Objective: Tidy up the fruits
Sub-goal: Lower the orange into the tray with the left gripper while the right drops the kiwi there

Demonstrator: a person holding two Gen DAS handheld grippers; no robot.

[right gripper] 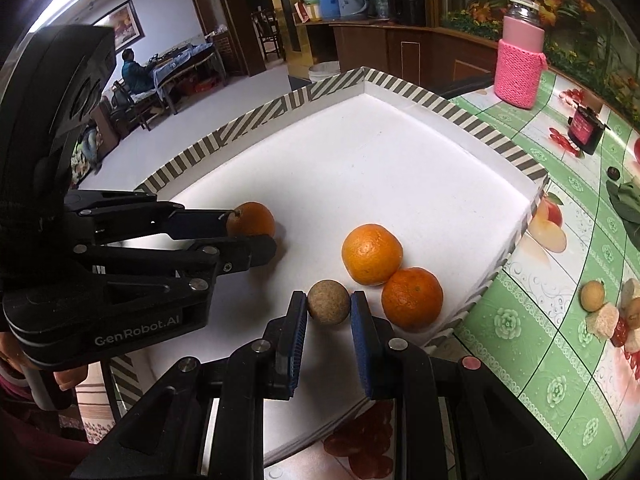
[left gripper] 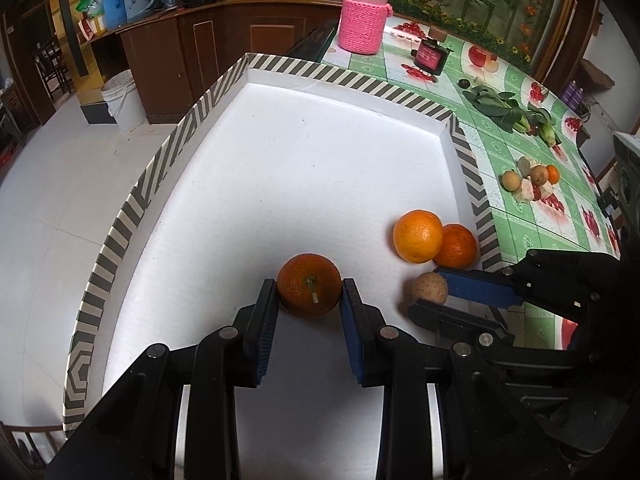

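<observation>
Left gripper pinching firm orange at its sides, right gripper pinching light, rollable brown fruit, both inside striped tray.

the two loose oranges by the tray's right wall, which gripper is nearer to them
Right. The right gripper, shut on the small brown fruit, sits just beside the pair of oranges. The left gripper, shut on a third orange, is farther off toward the tray middle.

Sharp, evenly lit frames; fisheye-bent, dark corners.
</observation>
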